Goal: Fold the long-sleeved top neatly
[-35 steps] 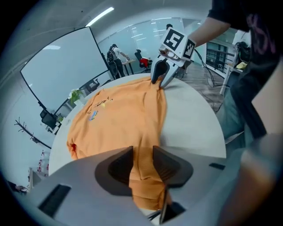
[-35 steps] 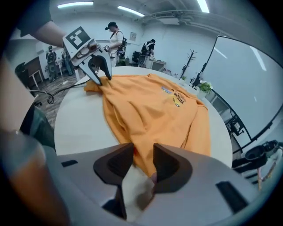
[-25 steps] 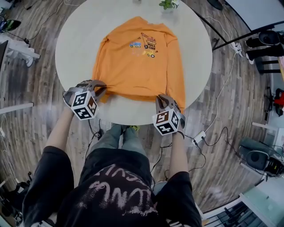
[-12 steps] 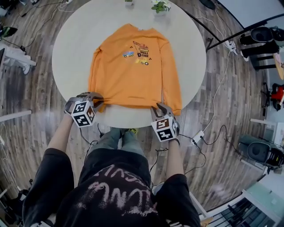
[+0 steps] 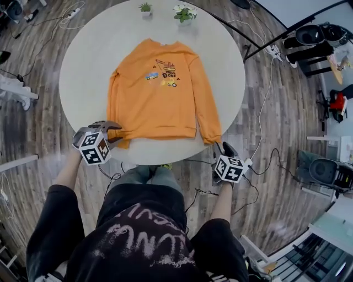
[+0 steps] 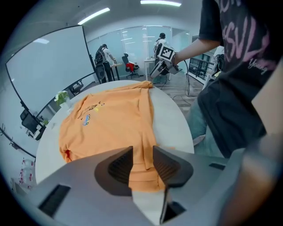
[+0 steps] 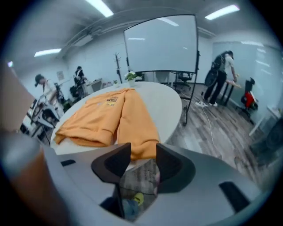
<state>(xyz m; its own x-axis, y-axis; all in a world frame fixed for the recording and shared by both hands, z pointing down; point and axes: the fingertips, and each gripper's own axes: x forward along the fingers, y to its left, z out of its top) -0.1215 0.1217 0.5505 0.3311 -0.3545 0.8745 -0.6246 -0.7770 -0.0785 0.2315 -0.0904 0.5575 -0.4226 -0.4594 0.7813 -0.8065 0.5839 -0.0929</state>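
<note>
Wood-plank flooring surrounds a round pale table (image 5: 74, 71), and we stand at its near edge with a gripper in each hand.

At the left, the left gripper (image 5: 117, 133) points down at the table's near-left edge. In its own view the jaws (image 6: 142, 152) are opening. The cuff end of one orange sleeve lies on the table between them, and we do not see the pads pressing it.

Across the middle of the table the long-sleeved top (image 5: 160, 104) lies flat, front up, with its collar toward the far side and its hem toward us. Both sleeves run down along its sides. The chest print (image 5: 164, 72) shows small construction vehicles and the words "WELL DONE". Beyond the collar, two small potted plants (image 5: 183, 12) stand at the table's far edge. Pale lettering on our dark shirt (image 5: 138, 242) cannot be read.

At the right, the right gripper (image 5: 225, 147) hangs just off the table's near-right edge, beside the other cuff (image 5: 212, 139). Its jaws (image 7: 143, 152) are opening too. Only floor shows between them, and the cuff lies just past their tips.
</note>
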